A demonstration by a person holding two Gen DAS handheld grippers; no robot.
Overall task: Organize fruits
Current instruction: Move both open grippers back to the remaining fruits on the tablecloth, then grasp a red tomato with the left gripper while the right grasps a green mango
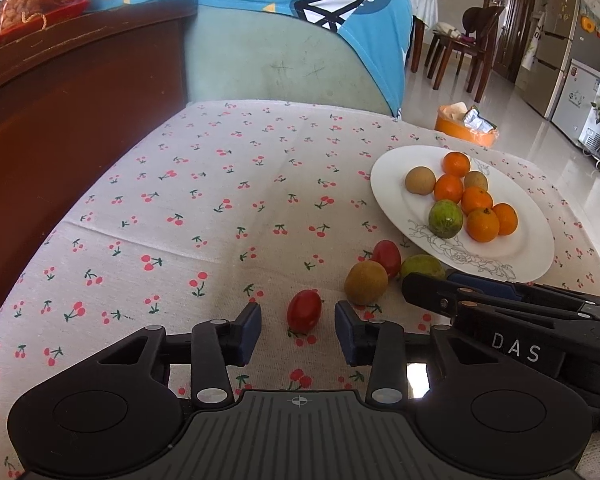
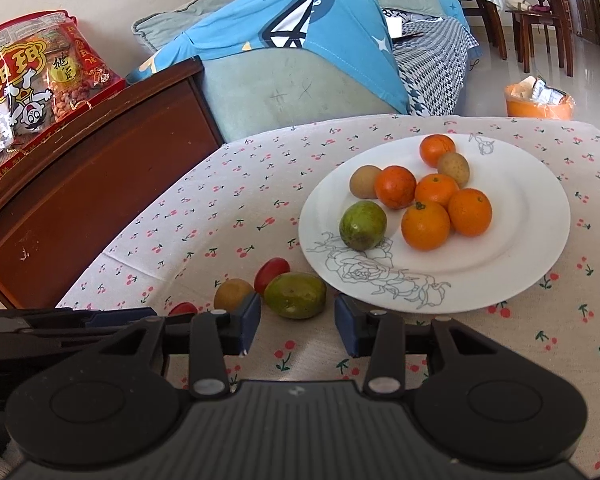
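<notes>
A white plate (image 1: pixel 396 176) (image 2: pixel 532 200) holds several oranges (image 2: pixel 425 226), two brown fruits and a green fruit (image 2: pixel 363 225). On the cloth lie a red tomato (image 1: pixel 304 311), a brown fruit (image 1: pixel 366 282) (image 2: pixel 233 294), a second red tomato (image 1: pixel 387 257) (image 2: pixel 272 274) and a green fruit (image 2: pixel 295 295) (image 1: pixel 420 266). My left gripper (image 1: pixel 298 330) is open, its pads either side of the near tomato. My right gripper (image 2: pixel 297 320) is open just in front of the loose green fruit, and shows in the left wrist view (image 1: pixel 432 292).
The table wears a cherry-print cloth (image 1: pixel 204 208). A dark wooden cabinet (image 2: pixel 84 184) with snack bags (image 2: pixel 24 76) stands at left. A sofa with a blue cover (image 2: pixel 292 40) is behind. An orange bin (image 2: pixel 538 102) sits on the floor.
</notes>
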